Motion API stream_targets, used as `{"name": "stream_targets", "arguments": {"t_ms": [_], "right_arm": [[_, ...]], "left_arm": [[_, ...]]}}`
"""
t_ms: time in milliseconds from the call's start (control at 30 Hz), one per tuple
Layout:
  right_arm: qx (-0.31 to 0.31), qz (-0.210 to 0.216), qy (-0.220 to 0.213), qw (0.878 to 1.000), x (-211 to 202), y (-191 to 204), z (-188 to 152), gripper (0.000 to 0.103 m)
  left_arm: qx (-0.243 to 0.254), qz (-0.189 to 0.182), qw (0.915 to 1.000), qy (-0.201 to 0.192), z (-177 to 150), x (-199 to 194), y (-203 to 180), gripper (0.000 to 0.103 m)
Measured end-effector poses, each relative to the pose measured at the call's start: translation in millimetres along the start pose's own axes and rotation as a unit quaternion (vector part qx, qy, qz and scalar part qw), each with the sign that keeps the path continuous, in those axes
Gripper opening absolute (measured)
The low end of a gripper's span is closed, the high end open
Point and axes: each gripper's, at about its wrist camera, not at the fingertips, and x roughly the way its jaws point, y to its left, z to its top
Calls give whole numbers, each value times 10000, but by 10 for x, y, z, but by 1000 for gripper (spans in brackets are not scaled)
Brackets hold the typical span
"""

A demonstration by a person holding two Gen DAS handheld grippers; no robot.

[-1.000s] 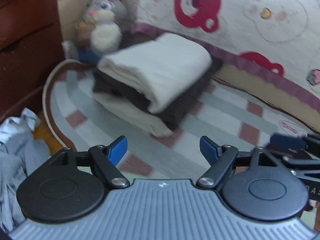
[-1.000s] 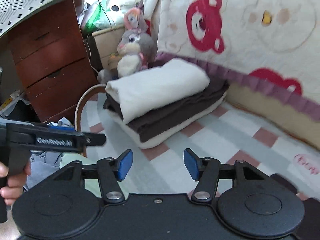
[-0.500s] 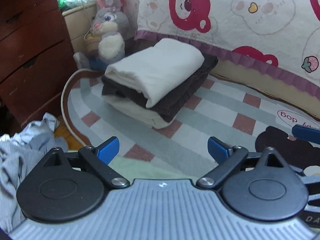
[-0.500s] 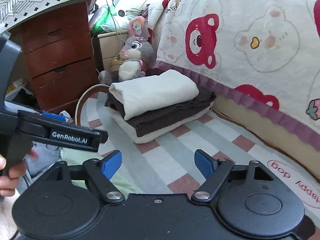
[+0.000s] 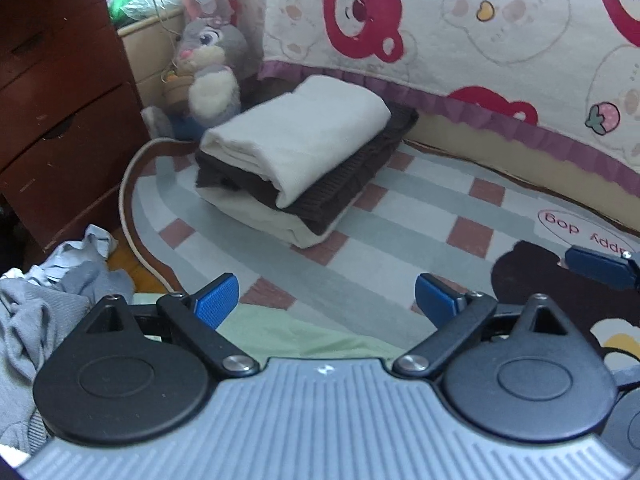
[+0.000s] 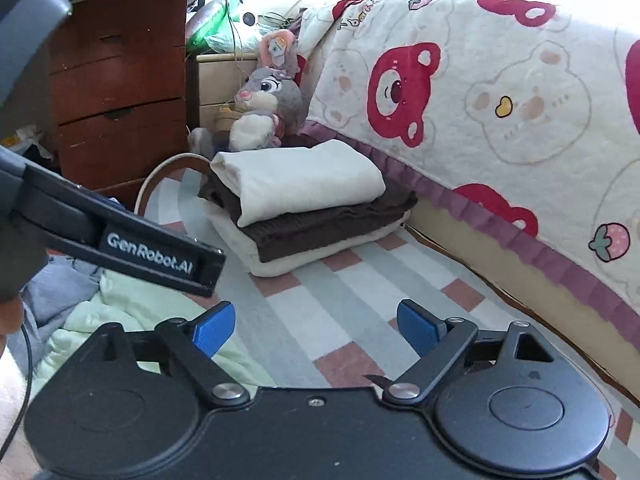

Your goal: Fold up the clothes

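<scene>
The left gripper [image 5: 327, 300] and right gripper [image 6: 315, 327] are both spread wide and hold nothing above the striped rug [image 5: 400, 248], with the folded clothes stack [image 6: 304, 204] lying further ahead.

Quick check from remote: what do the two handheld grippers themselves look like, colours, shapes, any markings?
The left gripper has blue finger pads on black linkage arms, two round black discs and a ribbed grey body. The right gripper matches, but its body is smooth black. In the right wrist view, the left unit's black side bar reads "GenRobot.AI" in white, with a thin black cable beside it.
</scene>
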Motion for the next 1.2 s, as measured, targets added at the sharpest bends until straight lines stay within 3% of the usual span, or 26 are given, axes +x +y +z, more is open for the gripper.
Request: {"name": "stream_targets", "arguments": {"t_ms": [233,533,700,867,1200], "right_arm": [[143,-257,-100,9995,25,-66,-30,91],[292,-426,26,9987,81,-168,-64,91],[351,-446,74,9984,106,-197,-63,91],[421,-479,149,9979,122,-225,-78,91],[581,-421,240,9971,142,-281,-119,91]], "left_arm": [[-233,-466,9985,-169,-47,-9,-29,101],[-304,-323,9990,33,-86,36,-73,103],[-131,-55,9998,-101,-104,9,-132,103],[-210,-281,9993,109,-118,54,-124,103],[-3,-229,9996,150,-138,66,-175,103]]}}
